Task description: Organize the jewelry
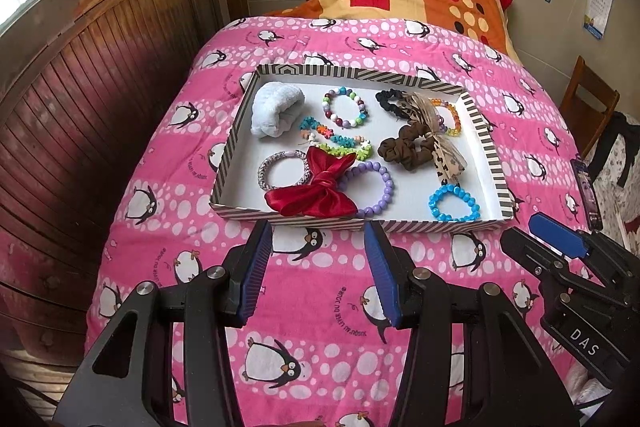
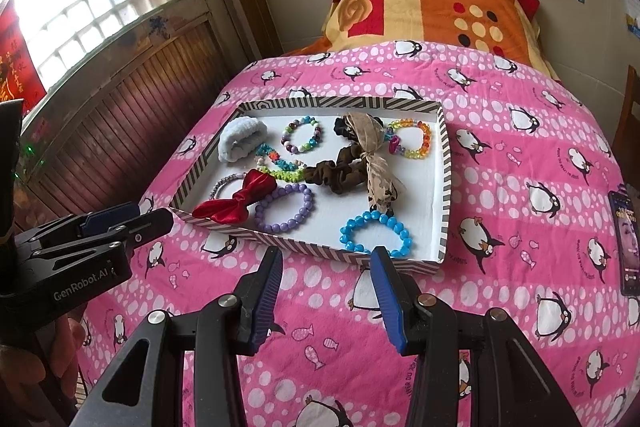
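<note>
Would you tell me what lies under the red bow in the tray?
The red bow overlaps the silver bracelet and the purple bead bracelet; the parts beneath it are hidden.

- Striped shallow box: lies flat on the bed, open.
- Contents: red bow, purple bead bracelet, blue bead bracelet, brown scrunchie, white fluffy band.
</note>
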Demonstrator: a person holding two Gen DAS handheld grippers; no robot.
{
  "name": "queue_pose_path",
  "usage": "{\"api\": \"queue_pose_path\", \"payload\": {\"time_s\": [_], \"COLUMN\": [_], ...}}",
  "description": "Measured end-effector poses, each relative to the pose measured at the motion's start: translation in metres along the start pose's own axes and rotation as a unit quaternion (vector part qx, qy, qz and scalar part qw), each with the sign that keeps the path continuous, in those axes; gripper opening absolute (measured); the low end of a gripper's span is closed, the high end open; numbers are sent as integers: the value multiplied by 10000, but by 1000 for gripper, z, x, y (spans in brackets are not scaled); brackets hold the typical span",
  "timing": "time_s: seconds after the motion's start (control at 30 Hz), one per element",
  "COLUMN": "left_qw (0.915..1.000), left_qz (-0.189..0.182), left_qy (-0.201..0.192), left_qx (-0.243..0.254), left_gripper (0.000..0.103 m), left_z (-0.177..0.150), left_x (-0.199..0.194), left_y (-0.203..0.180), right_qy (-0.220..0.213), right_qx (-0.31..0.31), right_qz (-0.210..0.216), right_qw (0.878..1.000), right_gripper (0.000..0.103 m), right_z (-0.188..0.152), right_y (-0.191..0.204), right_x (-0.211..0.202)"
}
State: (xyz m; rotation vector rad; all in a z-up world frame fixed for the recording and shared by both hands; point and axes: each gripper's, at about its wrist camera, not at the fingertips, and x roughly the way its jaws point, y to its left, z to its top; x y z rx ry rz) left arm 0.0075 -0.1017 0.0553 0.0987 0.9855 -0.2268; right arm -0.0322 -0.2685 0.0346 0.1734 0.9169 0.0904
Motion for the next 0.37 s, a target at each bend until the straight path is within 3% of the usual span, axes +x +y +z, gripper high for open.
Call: {"api": "queue_pose_path", "payload": {"time_s": [0.37], "left_qw": [9999], "left_qz": [26], "left_qy": [-83], "left_qx": [97], "left_gripper": [48], "left_z": [-3], "left_x": [3], "left_y": [0], "right_qy": [-29], "right_qx": [64], "right_qz": [-41], "right_qw": [10000], "right_gripper": [43], "right_z": [-3], "right_y": [-9], "right_x": [0]}}
